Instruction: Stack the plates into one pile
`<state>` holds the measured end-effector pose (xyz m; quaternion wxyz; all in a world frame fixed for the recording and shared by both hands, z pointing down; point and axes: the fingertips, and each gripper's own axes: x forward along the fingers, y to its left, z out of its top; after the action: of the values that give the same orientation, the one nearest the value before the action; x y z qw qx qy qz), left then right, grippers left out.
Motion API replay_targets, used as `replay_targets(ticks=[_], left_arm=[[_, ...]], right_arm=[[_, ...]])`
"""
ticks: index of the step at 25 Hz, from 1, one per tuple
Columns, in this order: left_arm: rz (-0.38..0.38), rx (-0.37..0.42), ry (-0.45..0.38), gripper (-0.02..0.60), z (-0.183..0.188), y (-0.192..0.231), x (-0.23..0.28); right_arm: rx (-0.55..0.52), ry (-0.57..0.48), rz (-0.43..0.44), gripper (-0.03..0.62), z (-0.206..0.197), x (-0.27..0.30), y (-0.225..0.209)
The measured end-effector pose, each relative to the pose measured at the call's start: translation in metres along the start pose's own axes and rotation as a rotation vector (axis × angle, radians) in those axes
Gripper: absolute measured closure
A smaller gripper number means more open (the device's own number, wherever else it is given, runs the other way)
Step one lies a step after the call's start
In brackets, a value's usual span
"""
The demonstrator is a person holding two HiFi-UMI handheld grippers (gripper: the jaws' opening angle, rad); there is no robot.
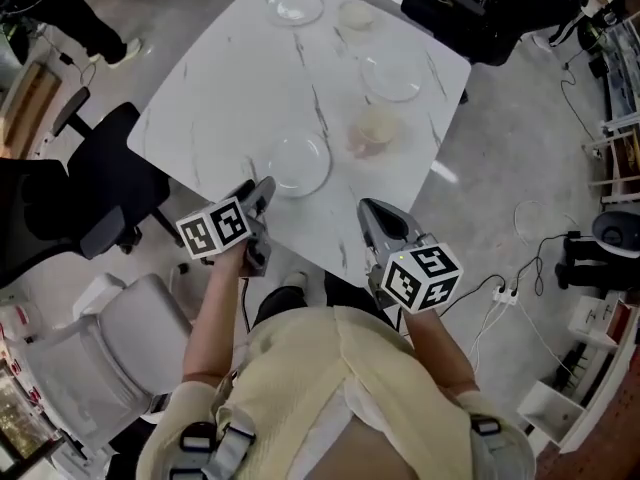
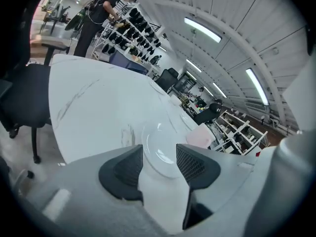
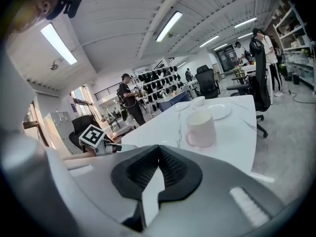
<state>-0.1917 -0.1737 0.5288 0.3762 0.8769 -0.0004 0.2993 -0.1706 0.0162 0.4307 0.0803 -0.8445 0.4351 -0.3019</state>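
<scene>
Plate (image 1: 298, 163) lies just ahead of our left gripper (image 1: 258, 190) | its jaws wide, holding nothing | our right gripper (image 1: 376, 212) closed, empty, farther off | we judge left nearer

In the head view, the table (image 1: 220, 98) is filling the upper middle of the frame. The nearest plate (image 1: 297, 163) is lying by its lower edge, just beyond the left gripper (image 1: 262, 192). The mug (image 1: 376, 128) is standing right of that plate, and a second plate (image 1: 391, 76) is lying behind it. A third plate (image 1: 295, 6) is sitting at the top, with a small cup (image 1: 356, 15) just to its right. The right gripper (image 1: 374, 211) is hovering over the table's lower edge.
</scene>
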Motion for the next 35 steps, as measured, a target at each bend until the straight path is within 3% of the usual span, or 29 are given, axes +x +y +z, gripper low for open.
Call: replay_targets(ticks=[6, 12, 29, 33, 35], left_arm=[[0.091, 0.045, 0.033, 0.373, 0.004, 0.008, 0.017], [0.148, 0.033, 0.036, 0.373, 0.012, 0.017, 0.029], [0.236, 0.077, 0.057, 0.374, 0.008, 0.014, 0.045], [0.291, 0.127, 0.038, 0.376, 0.009, 0.016, 0.044], [0.355, 0.186, 0.034, 0.413, 0.011, 0.020, 0.042]], right_arm=[[-0.003, 0.032, 0.059, 0.591, 0.016, 0.016, -0.020], [0.001, 0.068, 0.123, 0.591, 0.022, 0.031, -0.025], [0.028, 0.112, 0.206, 0.591, 0.021, 0.042, -0.046], [0.026, 0.120, 0.219, 0.591, 0.020, 0.044, -0.048], [0.026, 0.125, 0.226, 0.591, 0.019, 0.046, -0.048]])
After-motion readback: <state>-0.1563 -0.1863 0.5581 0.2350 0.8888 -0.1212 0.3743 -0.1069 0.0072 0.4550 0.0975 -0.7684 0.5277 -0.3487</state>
